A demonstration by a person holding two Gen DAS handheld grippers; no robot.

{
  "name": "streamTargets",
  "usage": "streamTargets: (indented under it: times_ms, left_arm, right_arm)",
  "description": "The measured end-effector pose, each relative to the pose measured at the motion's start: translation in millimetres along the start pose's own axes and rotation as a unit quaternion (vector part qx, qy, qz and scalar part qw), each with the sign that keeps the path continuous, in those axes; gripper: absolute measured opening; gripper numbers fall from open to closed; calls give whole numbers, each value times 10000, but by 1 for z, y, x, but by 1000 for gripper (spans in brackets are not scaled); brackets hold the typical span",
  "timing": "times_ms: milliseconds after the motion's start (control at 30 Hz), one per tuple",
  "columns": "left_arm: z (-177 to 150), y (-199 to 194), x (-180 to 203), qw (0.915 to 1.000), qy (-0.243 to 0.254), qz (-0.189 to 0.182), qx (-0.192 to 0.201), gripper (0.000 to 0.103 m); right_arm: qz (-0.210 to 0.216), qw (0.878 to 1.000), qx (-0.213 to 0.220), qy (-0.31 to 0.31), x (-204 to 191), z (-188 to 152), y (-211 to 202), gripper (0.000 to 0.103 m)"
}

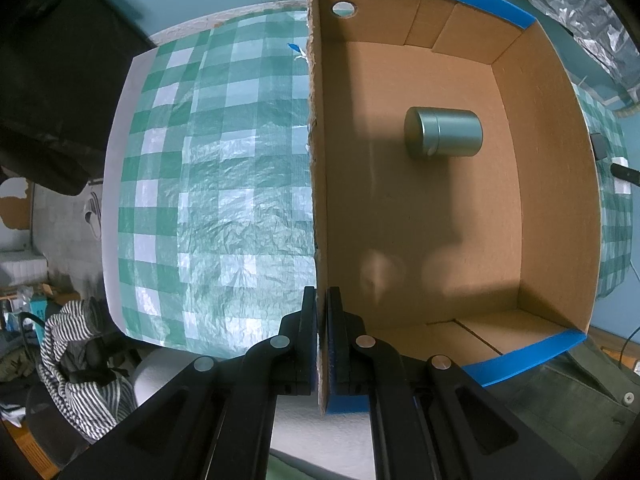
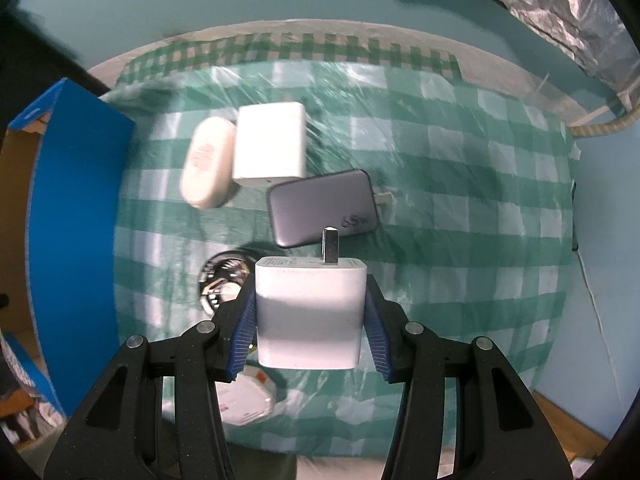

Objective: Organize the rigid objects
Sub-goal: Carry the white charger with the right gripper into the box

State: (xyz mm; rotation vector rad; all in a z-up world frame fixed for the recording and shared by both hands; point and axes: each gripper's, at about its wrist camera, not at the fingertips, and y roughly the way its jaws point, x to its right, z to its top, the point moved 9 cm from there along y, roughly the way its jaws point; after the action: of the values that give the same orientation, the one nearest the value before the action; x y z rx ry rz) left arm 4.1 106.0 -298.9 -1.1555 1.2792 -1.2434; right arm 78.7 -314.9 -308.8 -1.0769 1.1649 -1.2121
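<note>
My left gripper (image 1: pixel 321 300) is shut on the left wall of an open cardboard box (image 1: pixel 316 160) with blue rims. A green metal tin (image 1: pixel 443 132) lies on its side on the box floor. My right gripper (image 2: pixel 311 304) is shut on a white plug charger (image 2: pixel 310 312), held above the checked cloth with its metal prong pointing away from me. On the cloth beyond lie a dark grey charger (image 2: pixel 324 208), a white cube-shaped adapter (image 2: pixel 270 144) and a cream oval case (image 2: pixel 207 162). The box's blue outer wall (image 2: pixel 76 220) stands at the left of the right wrist view.
A shiny round metal object (image 2: pixel 220 280) and a white round item (image 2: pixel 244 400) lie on the green checked cloth (image 2: pixel 460 200) under my right gripper. Crinkled foil (image 2: pixel 560 12) lies at the far right. Striped fabric (image 1: pixel 80 380) and clutter sit off the table's left edge.
</note>
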Motion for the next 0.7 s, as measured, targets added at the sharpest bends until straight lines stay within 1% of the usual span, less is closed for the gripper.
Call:
streamTargets:
  times_ms: [267, 700]
  left_arm:
    - [-1, 1, 0, 10000, 5, 4, -8, 4]
    - [-1, 2, 2, 10000, 11, 3, -12, 4]
  right_arm:
    - [44, 9995, 206, -250, -24, 7, -30, 49]
    - [203, 9958, 479, -751, -76, 21, -69, 49]
